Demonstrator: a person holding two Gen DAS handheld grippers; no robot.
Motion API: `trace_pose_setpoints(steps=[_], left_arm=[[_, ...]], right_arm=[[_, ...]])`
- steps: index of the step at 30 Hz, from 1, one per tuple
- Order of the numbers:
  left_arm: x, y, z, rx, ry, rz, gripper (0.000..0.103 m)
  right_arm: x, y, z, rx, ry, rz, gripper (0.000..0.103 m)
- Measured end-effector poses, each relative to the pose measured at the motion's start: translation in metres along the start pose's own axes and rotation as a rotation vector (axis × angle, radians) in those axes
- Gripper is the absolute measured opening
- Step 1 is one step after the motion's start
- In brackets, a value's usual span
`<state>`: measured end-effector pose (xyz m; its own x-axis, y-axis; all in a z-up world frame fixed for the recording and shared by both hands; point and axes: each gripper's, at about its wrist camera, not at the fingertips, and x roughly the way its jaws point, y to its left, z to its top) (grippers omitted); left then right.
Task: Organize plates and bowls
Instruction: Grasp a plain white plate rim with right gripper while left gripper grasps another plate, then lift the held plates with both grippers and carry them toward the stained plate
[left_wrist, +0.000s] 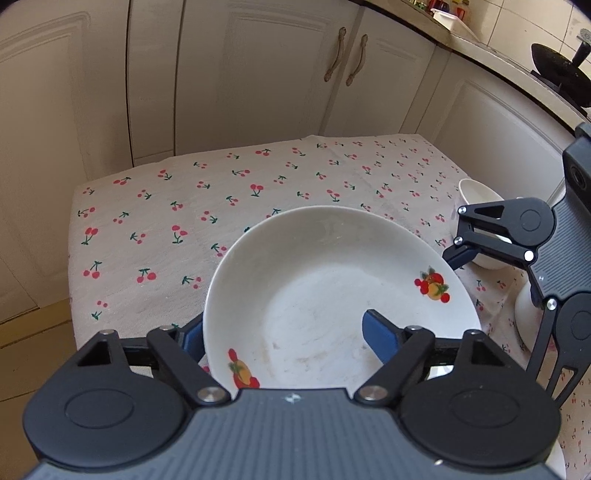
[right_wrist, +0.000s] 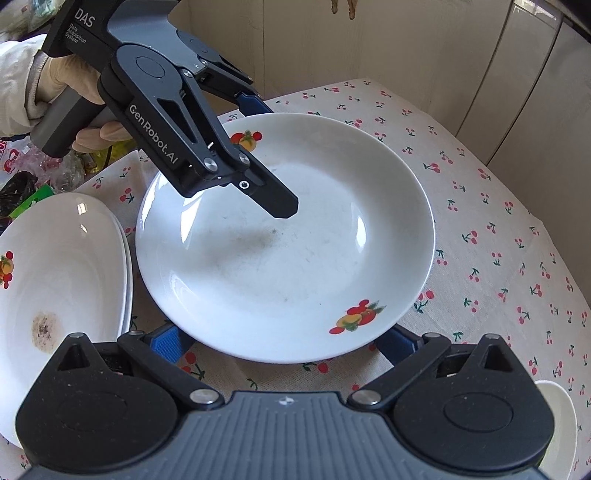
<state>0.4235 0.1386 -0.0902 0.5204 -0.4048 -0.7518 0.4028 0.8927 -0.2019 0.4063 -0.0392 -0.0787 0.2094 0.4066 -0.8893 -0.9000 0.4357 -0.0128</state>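
Observation:
A white plate with fruit decals (left_wrist: 325, 288) (right_wrist: 295, 243) is in the middle of the cherry-print tablecloth. My left gripper (left_wrist: 284, 332) straddles its near rim, one blue pad inside the plate and one outside; in the right wrist view (right_wrist: 269, 155) its jaws are wide around the far rim, not pinching. My right gripper (right_wrist: 280, 345) is open, its pads (right_wrist: 166, 343) under the plate's near edge, holding nothing. A stack of fruit-decal plates (right_wrist: 62, 266) lies at the left, the top one stained. A small white bowl (left_wrist: 476, 195) sits behind the right gripper (left_wrist: 456, 253).
The table (left_wrist: 155, 206) stands against cream cabinets (left_wrist: 258, 74). Another white dish (left_wrist: 526, 310) (right_wrist: 561, 417) sits near the right gripper. Bags and clutter (right_wrist: 33, 173) lie at the table's left side. A counter with a black pan (left_wrist: 557, 66) is at the far right.

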Motion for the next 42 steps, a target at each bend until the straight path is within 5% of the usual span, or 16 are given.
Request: trace_pose_setpoints(steps=[28, 42], left_arm=[[-0.002, -0.002, -0.002, 0.008, 0.034, -0.003, 0.084], [0.000, 0.017, 0.013, -0.067, 0.086, -0.096, 0.086]], right_arm=[[-0.021, 0.003, -0.008, 0.028, -0.102, -0.057, 0.103], [-0.012, 0.005, -0.008, -0.012, -0.081, -0.075, 0.103]])
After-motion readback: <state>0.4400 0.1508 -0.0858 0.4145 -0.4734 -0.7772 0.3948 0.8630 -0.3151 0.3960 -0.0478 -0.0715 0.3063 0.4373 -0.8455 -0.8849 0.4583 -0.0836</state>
